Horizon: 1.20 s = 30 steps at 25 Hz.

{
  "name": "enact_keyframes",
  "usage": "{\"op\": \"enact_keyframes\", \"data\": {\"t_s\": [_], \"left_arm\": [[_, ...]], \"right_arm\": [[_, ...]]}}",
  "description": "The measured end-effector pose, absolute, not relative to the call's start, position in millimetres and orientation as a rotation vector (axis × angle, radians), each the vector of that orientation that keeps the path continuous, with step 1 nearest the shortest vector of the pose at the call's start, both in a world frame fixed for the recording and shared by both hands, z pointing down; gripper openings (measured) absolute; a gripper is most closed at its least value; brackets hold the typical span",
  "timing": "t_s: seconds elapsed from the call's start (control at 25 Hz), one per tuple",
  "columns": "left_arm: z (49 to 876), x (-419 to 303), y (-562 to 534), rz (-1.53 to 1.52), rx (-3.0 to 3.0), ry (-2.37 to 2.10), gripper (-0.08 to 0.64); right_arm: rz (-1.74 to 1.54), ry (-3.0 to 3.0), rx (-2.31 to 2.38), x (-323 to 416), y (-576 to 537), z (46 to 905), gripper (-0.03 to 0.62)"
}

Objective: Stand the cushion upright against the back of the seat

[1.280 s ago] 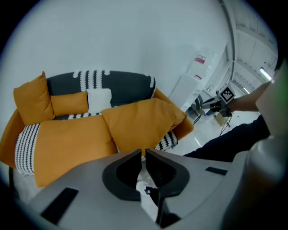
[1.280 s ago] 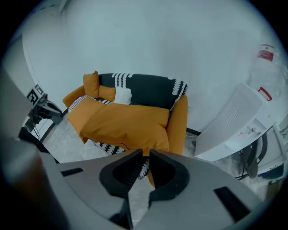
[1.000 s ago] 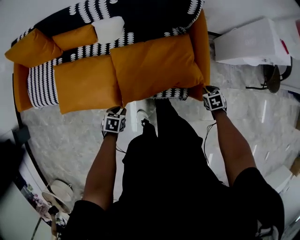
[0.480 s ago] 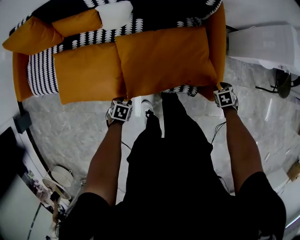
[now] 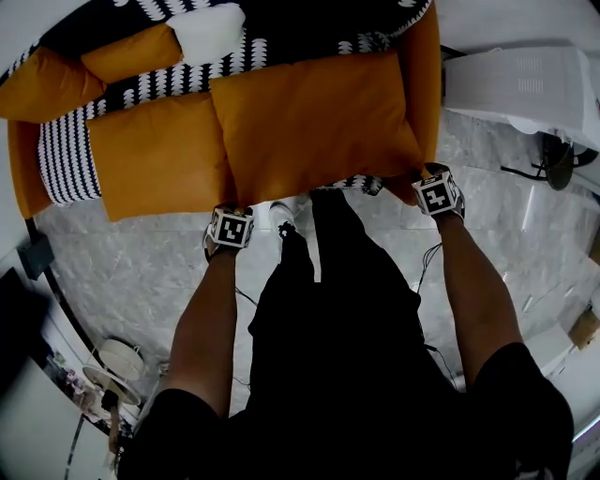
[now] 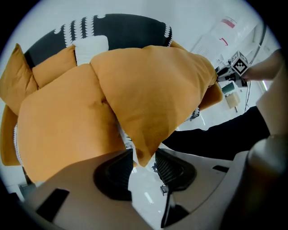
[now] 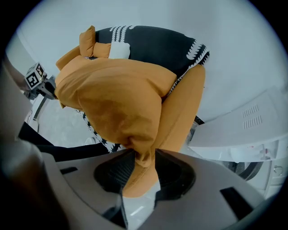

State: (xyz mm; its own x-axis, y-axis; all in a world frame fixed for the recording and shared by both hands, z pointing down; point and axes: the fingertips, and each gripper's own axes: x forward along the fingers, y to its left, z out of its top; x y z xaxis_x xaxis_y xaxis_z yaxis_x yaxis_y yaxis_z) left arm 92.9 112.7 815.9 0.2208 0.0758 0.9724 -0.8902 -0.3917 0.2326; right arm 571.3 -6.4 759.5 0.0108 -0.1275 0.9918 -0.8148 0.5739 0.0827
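Observation:
The large orange cushion (image 5: 314,127) lies flat on the right part of the black-and-white patterned sofa seat (image 5: 66,159), its near edge at the seat's front. My left gripper (image 5: 230,228) is at the cushion's near left corner. In the left gripper view that corner (image 6: 143,152) hangs loose between the jaws of the left gripper (image 6: 144,157), which are opening. My right gripper (image 5: 436,195) is at the near right corner, beside the sofa's orange arm (image 5: 422,66). In the right gripper view the right gripper (image 7: 145,161) has the bunched corner (image 7: 143,155) filling its gap while its jaws open.
A second orange cushion (image 5: 155,155) lies on the seat to the left. Smaller orange cushions (image 5: 127,54) and a white one (image 5: 206,28) rest against the dark back. A white box (image 5: 525,84) stands right of the sofa. The person's dark legs (image 5: 328,300) stand on marble floor.
Both grippers have come down with the cushion's near corners, and the cushion has settled lower on the seat. It stays on the right part of the sofa.

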Motion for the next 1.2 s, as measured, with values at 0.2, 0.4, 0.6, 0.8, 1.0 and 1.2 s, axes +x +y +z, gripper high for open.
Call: {"op": "enact_keyframes", "data": {"t_s": [0.2, 0.4, 0.6, 0.8, 1.0, 1.2], "left_arm": [[809, 96, 103, 1.333, 1.640, -0.820, 0.095], [790, 98, 92, 1.322, 1.655, -0.861, 0.046], [767, 93, 76, 1.298, 1.679, -0.889, 0.038], [739, 83, 51, 1.274, 1.719, -0.952, 0.035], [712, 77, 15, 1.231, 1.710, -1.057, 0.034], [690, 75, -13, 1.174, 1.679, -1.156, 0.034]], "right_arm": [[0.649, -1.522, 0.813, 566, -5, 757, 0.082], [0.682, -1.568, 0.836, 561, -10, 749, 0.051], [0.742, -1.627, 0.831, 554, -16, 725, 0.043], [0.771, -1.716, 0.889, 549, -37, 697, 0.041], [0.814, -1.768, 0.934, 547, -62, 672, 0.040], [0.828, -1.835, 0.946, 548, -83, 651, 0.040]]}}
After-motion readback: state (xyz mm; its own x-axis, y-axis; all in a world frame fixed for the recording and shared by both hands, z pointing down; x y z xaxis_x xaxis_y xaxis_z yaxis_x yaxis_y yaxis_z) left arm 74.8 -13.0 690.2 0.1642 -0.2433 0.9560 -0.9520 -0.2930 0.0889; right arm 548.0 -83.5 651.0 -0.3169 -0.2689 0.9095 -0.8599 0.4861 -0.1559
